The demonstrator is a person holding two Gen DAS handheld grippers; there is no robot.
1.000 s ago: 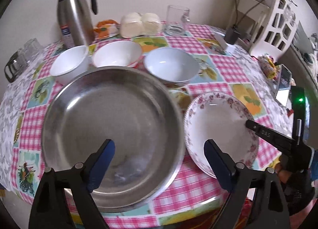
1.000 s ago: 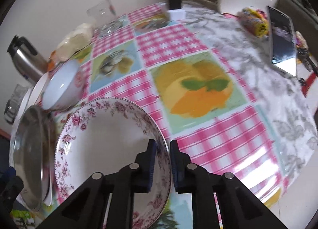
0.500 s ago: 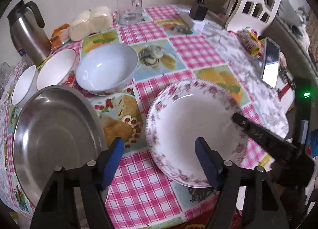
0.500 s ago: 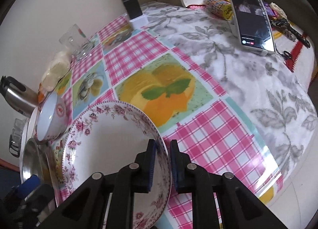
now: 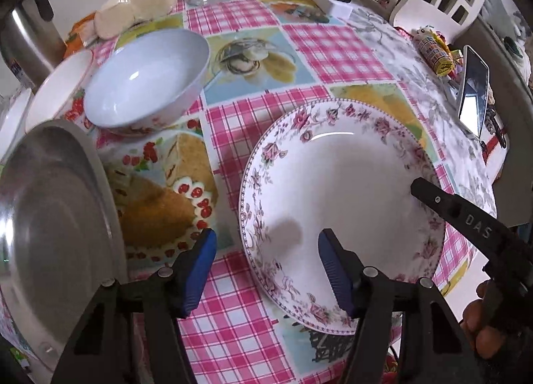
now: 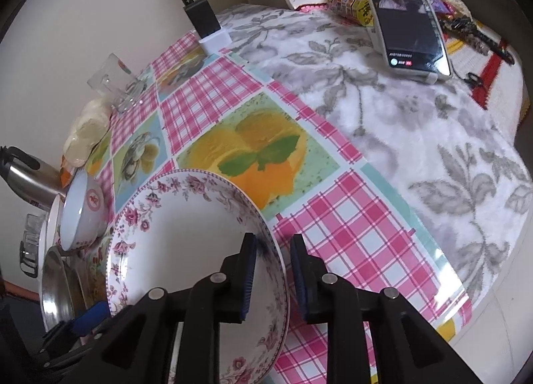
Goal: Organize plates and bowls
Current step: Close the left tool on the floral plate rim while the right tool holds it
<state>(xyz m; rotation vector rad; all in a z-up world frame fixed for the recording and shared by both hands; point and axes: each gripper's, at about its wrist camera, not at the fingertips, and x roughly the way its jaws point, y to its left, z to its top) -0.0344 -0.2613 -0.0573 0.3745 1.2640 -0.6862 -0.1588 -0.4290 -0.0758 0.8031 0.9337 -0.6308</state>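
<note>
Two tools work one plate (image 5: 336, 191). The right tool (image 6: 271, 252), at the plate's 3 o'clock, has just been opening; its jaws straddle the rim with a gap showing, likely letting go. The left tool (image 5: 263, 267), half wide and just closing, brackets the 7 o'clock rim, pads not yet pressing. A steel pan (image 5: 53, 217) lies at 9 o'clock, a bowl (image 5: 146, 74) at 11. The bench (image 5: 333, 51) wears checked oilcloth, near a wall.
</note>
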